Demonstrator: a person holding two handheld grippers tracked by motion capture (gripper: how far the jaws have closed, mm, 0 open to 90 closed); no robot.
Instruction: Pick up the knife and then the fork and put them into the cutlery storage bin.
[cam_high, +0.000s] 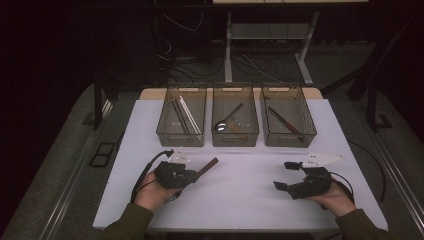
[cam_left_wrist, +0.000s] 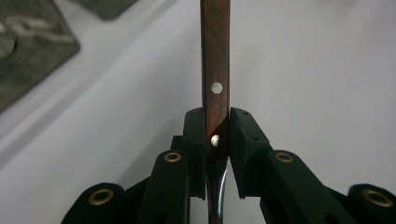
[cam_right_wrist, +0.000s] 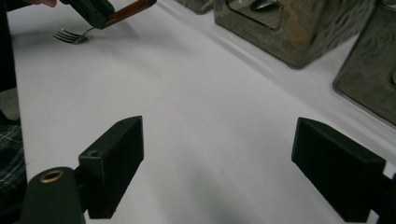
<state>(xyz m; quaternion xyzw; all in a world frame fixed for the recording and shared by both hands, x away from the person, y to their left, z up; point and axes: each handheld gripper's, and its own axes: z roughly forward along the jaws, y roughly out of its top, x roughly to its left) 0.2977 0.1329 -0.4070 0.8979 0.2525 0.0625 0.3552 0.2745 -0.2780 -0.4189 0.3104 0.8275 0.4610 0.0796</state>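
A person sits at a white surface (cam_high: 240, 185), holding a hand-held gripper in each hand. The left hand-held gripper (cam_high: 192, 176) has its jaws clamped on a fork (cam_left_wrist: 215, 93), gripping the brown wooden handle near the point where it joins the metal neck. In the left gripper view the handle, with two small silver rivets, runs straight up from between the two black jaws, and the pads press on both of its sides. In the high view the handle juts out beyond the jaws toward the trays, while the tines (cam_high: 171, 198) stick out behind, beside the person's left hand. In the right gripper view the tines hang just above the surface. The right hand-held gripper (cam_high: 285, 176) is well apart to the right, its jaws spread wide with nothing between them, over bare surface. Beyond both hand-held grippers stand three clear trays in a row: the left tray (cam_high: 165, 131) holds chopsticks (cam_high: 186, 116), the middle tray (cam_high: 235, 137) a spoon (cam_high: 226, 120), the right tray (cam_high: 305, 131) a knife (cam_high: 286, 122).
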